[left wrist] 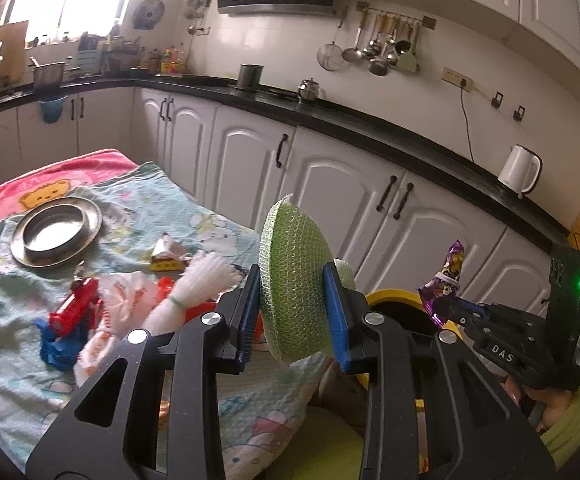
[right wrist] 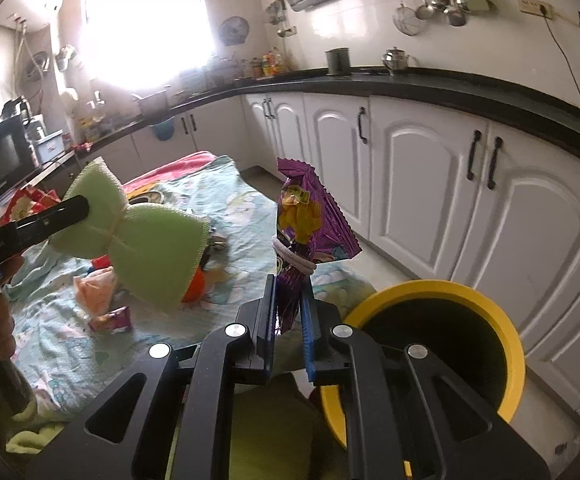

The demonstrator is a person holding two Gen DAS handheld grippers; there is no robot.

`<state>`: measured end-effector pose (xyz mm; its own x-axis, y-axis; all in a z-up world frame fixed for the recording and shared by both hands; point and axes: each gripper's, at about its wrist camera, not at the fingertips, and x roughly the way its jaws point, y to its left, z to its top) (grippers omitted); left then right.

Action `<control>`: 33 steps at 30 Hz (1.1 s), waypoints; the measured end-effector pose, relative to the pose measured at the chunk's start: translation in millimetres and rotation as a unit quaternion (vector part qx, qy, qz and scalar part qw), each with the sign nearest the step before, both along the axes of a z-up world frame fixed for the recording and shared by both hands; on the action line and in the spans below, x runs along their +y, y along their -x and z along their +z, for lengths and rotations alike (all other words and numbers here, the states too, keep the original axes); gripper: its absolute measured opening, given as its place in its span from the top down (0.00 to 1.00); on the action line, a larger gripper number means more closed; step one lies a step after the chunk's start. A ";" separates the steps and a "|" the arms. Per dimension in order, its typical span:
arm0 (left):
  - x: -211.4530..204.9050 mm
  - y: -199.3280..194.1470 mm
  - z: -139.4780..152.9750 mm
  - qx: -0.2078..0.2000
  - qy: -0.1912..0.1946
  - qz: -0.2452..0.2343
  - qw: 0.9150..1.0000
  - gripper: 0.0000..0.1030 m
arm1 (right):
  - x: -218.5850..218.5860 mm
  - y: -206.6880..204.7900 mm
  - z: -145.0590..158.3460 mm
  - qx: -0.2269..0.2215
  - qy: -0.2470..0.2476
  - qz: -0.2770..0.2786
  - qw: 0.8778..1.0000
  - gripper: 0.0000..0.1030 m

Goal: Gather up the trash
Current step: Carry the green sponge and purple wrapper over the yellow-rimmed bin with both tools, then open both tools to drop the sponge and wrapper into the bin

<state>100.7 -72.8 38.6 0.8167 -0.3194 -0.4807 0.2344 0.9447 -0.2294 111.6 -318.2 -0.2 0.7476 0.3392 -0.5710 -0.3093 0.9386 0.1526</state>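
Observation:
My left gripper (left wrist: 294, 308) is shut on a green mesh scrubber (left wrist: 290, 268), held up in the air over the table's near edge. Seen from the right wrist, the same scrubber (right wrist: 150, 248) hangs from the left gripper (right wrist: 85, 209) at the left. My right gripper (right wrist: 290, 312) is shut on a purple snack wrapper (right wrist: 306, 220) that stands upright, with a white band around its middle. A yellow-rimmed bin (right wrist: 442, 286) with a dark inside sits just right of and below the wrapper. In the left wrist view the right gripper (left wrist: 448, 308) holds the wrapper (left wrist: 450, 272) above the bin (left wrist: 390, 295).
A table under a pale cartoon blanket (left wrist: 18, 360) carries a steel plate (left wrist: 56, 230), a red and blue toy (left wrist: 74, 312), a small yellow box (left wrist: 166, 260), a white glove-like thing (left wrist: 206, 276), and a small purple wrapper (right wrist: 110, 320). White cabinets (right wrist: 430, 184) line the far side past the bin.

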 end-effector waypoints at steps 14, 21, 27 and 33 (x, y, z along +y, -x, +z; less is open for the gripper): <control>-59.3 -12.9 -19.7 0.019 -0.016 -0.057 0.998 0.76 | -55.5 -2.4 -18.8 0.024 -0.002 -0.065 0.998 0.89; -96.0 -25.8 -38.1 0.034 -0.029 -0.088 0.995 0.76 | -79.6 -7.9 -35.5 0.046 -0.006 -0.086 0.995 0.89; -120.0 -40.8 -55.3 0.051 -0.038 -0.105 0.993 0.76 | -96.8 -10.9 -52.9 0.066 0.001 -0.104 0.992 0.89; -141.1 -52.3 -71.6 0.064 -0.053 -0.123 0.989 0.76 | -112.5 -15.7 -69.3 0.089 0.000 -0.117 0.989 0.89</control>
